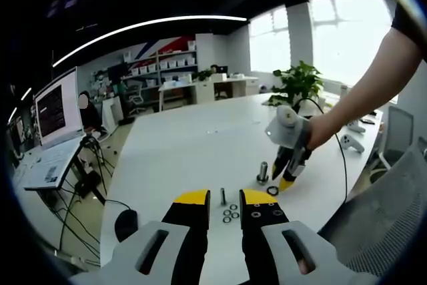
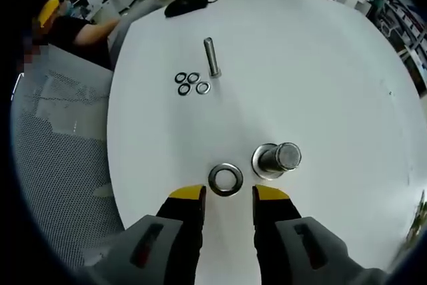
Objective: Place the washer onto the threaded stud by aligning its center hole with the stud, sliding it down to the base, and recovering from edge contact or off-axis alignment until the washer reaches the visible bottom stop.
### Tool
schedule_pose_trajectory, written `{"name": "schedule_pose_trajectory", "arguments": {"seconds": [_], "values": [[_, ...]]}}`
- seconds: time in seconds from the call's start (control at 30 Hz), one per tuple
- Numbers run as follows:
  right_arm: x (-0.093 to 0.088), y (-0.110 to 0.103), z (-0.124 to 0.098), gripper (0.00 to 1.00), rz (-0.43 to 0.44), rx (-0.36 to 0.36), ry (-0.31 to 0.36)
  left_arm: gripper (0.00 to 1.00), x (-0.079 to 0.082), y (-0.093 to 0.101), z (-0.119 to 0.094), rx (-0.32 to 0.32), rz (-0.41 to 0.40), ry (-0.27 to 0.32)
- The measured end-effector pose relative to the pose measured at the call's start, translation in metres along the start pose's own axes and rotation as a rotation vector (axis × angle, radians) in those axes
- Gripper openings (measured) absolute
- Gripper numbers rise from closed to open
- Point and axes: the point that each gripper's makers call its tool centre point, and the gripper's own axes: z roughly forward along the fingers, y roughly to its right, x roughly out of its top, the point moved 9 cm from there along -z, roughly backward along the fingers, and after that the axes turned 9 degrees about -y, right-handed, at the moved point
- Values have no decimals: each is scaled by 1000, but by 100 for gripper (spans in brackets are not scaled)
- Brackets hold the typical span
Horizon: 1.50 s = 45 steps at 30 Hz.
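Note:
A large steel washer (image 2: 225,179) lies flat on the white table (image 2: 313,78), just ahead of my right gripper (image 2: 228,195), whose jaws stand open on either side of it. Just right of the washer stands the thick threaded stud (image 2: 277,159), upright with a bare top. In the left gripper view, the stud (image 1: 263,171) and washer (image 1: 272,191) sit beside the right gripper (image 1: 288,179), held in a person's hand. My left gripper (image 1: 225,199) is open over the table's near edge, with a thin stud (image 1: 223,196) and several small washers (image 1: 230,215) between its tips.
The thin stud (image 2: 212,57) and small washers (image 2: 190,83) lie farther across the table. A black mouse (image 2: 187,6) rests near the edge. A mesh chair (image 2: 60,118) stands beside the table. A laptop on a stand (image 1: 57,115) and a plant (image 1: 300,81) are beyond.

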Motion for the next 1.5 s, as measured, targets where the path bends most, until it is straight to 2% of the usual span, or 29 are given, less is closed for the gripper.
{"name": "schedule_pose_trajectory", "arguments": {"seconds": [0.53, 0.83, 1.0, 1.33, 1.43, 1.5], "values": [[-3, 0, 11, 30, 22, -6, 4, 16, 0, 0, 0, 1, 0, -2], [4, -6, 12, 31, -28, -25, -2, 15, 0, -1, 0, 0, 1, -4], [8, -9, 13, 31, -105, -57, -33, 15, -1, -1, 0, -1, 2, -6], [14, -7, 13, 25, -136, -47, -58, 15, -1, 0, 0, -3, 4, -8], [17, -7, 13, 25, -147, -45, -86, 15, -1, -1, 0, -3, 4, -7], [21, -9, 14, 25, -162, -53, -133, 15, -1, -1, 1, -4, 4, -7]]}}
